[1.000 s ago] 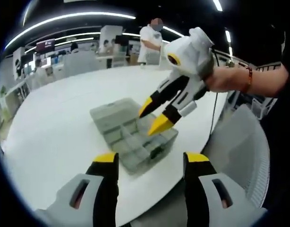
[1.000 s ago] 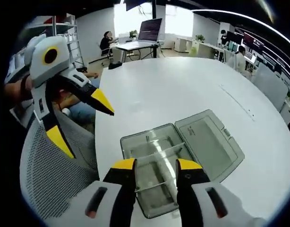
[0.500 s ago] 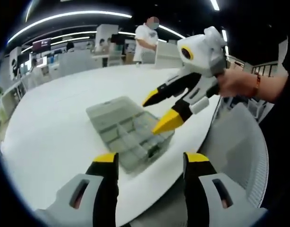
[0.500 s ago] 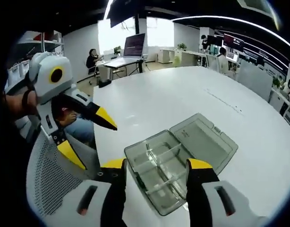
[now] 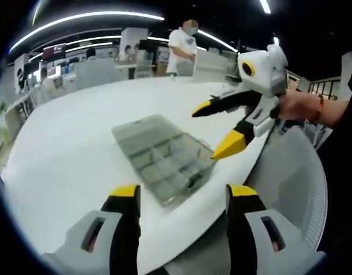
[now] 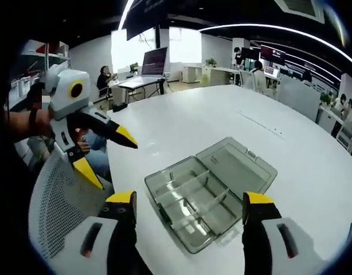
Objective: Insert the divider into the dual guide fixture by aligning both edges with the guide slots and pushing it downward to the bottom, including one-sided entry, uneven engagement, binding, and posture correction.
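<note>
A clear grey compartment box [image 5: 163, 157] lies open on the white table [image 5: 67, 143], its lid [image 6: 240, 166] flat beside the tray [image 6: 190, 200]. Thin clear dividers [image 6: 187, 184] stand in the tray's slots. In the left gripper view my left gripper [image 5: 184, 193] stands open short of the box's near edge, holding nothing. My right gripper [image 5: 216, 130] comes in from the right, open, hovering just off the box's right corner. In the right gripper view my right gripper [image 6: 190, 199] is wide open above the tray's near end, and the left gripper [image 6: 110, 154] hangs open at the left, off the table edge.
A grey mesh chair [image 6: 58, 200] stands at the table's near edge below the left gripper. A person in white [image 5: 183, 48] stands beyond the far side. Desks with monitors [image 6: 147, 71] and seated people fill the background. The table [image 6: 222, 120] is bare around the box.
My right gripper has drawn back and to the side, away from over the tray, and its jaws have spread wider. The left gripper has kept its place and stays open.
</note>
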Demonstrator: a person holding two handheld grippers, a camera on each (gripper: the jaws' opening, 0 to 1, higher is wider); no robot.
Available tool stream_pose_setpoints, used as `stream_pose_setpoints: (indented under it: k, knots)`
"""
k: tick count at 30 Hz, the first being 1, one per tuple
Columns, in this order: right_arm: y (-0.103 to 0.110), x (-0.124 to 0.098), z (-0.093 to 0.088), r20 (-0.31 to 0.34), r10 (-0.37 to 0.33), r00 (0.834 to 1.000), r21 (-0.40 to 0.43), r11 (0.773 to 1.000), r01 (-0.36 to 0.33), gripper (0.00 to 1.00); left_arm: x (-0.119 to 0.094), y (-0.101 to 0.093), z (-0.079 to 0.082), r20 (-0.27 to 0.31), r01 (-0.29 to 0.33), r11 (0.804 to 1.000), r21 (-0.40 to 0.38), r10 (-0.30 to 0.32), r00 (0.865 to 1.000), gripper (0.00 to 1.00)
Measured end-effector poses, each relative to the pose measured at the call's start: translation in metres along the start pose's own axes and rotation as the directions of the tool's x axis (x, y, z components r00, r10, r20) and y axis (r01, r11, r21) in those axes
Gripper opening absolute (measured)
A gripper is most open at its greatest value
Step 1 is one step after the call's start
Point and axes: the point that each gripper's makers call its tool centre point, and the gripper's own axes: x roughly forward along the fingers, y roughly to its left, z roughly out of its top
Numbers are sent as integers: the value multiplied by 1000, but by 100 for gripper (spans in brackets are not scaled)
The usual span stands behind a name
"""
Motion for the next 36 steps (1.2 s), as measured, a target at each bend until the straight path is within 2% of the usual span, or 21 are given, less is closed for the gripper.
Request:
stream_pose_setpoints:
  k: [5,11,14,17,19,23,27,29,36]
  knots:
    - [-2,-3,-4,1,-12,1000,20,1000,12,79,2,4,-6,-8,-11,1000,-19,11,1000,61]
    - [-7,-9,-6,13,-29,1000,35,999,28,85,4,8,-1,5,-32,999,-34,32,999,66]
    - [-4,-13,-7,38,-13,999,96,995,9,83,5,10,-1,4,-29,1000,-7,29,1000,66]
    - [-4,-17,-11,33,-16,999,85,996,13,82,5,17,-7,-15,-49,998,-39,48,999,69]
    - [-2,-19,-10,48,-3,999,118,993,-3,82,5,18,-9,-18,-54,998,-40,53,998,70]
    - [-3,-21,-10,47,-17,999,104,995,12,83,4,27,-16,-50,-88,994,-59,85,995,71]
    - [-1,-23,-11,44,-11,999,111,994,6,83,2,36,-19,-54,-117,988,-101,112,992,70]
    - [1,-24,-13,41,-7,999,114,993,3,82,1,38,-18,-46,-128,987,-98,124,991,70]
    - [6,-26,-17,65,0,998,149,989,-10,81,-1,47,-27,-94,-165,983,-75,157,983,70]
